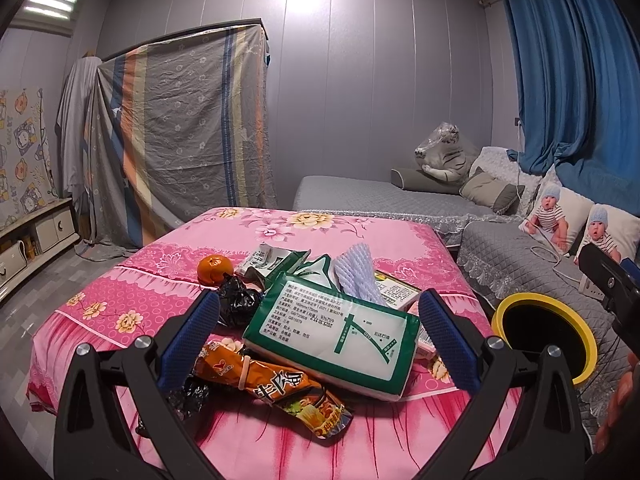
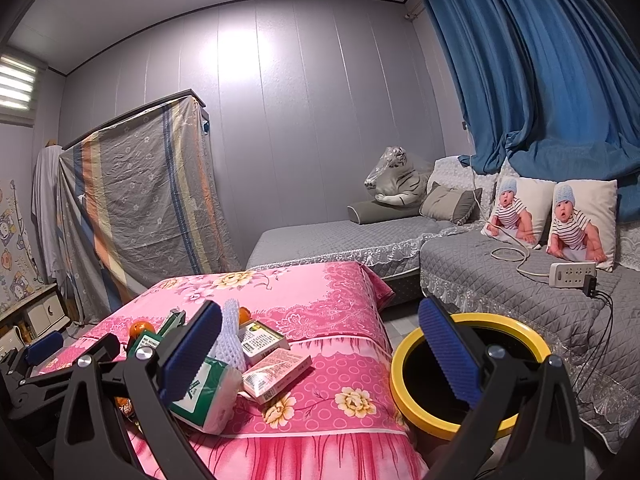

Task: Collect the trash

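Both grippers sit at the near edge of the counter (image 1: 100,304), which is draped in a pink floral cloth.

My left gripper (image 1: 320,344) has its jaws spread wide and holds nothing. Between its blue pads (image 1: 192,340) I see the trash pile: a green-and-white tissue pack (image 1: 332,340) lies tilted on top, an orange snack wrapper (image 1: 276,392) lies just below it toward me, and crumpled black plastic (image 1: 236,304) sits beside the left pad. Behind the pack are a white foam fruit net (image 1: 356,276), a flattened milk carton (image 1: 268,264) and a tangerine (image 1: 214,274).

My right gripper (image 2: 320,352) is also wide open and empty. Its left pad is over the tissue pack's corner; whether they touch, I cannot tell. Its right pad is in front of the yellow-rimmed bin (image 2: 400,384), which stands on the floor just beside the counter's right edge. A small pink box (image 2: 276,374) and a yellow-green box (image 2: 262,340) lie on the cloth between the pads. The left gripper's body shows at the far left of the right wrist view.
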Tool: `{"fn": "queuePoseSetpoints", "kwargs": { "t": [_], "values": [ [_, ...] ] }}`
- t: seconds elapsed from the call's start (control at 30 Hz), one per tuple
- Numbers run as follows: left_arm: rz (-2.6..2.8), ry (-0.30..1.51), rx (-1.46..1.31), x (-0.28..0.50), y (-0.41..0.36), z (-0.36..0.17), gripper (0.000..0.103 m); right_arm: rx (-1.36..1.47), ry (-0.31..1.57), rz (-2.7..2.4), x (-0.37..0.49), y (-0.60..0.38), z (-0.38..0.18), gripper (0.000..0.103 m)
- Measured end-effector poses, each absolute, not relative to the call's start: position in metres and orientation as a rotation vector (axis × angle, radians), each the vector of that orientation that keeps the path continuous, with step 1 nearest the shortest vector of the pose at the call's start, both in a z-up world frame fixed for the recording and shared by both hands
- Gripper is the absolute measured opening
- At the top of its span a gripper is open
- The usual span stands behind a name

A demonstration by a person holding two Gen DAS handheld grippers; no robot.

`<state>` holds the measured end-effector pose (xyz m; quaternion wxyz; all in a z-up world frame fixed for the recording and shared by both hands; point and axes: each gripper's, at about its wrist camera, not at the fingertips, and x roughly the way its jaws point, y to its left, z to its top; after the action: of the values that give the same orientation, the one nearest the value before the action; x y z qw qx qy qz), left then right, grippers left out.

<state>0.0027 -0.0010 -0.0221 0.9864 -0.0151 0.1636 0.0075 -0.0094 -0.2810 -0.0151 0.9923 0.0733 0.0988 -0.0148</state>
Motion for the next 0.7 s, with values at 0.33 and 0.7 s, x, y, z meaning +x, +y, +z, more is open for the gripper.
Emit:
{"fn": "queuePoseSetpoints", "kwargs": {
  "t": [0.33,0.7],
  "values": [
    [-0.034,0.356,-0.061,0.005,0.008,-0.019,0.095,0.151,0.173,-0.04,-0.009,-0.279,-0.009,0.095],
    [-0.17,0.532,0.033,0.02,0.095,-0.035,0.095,-0.011,0.435,0.597,0.04,-0.243,-0.019,0.095]
  ]
}}
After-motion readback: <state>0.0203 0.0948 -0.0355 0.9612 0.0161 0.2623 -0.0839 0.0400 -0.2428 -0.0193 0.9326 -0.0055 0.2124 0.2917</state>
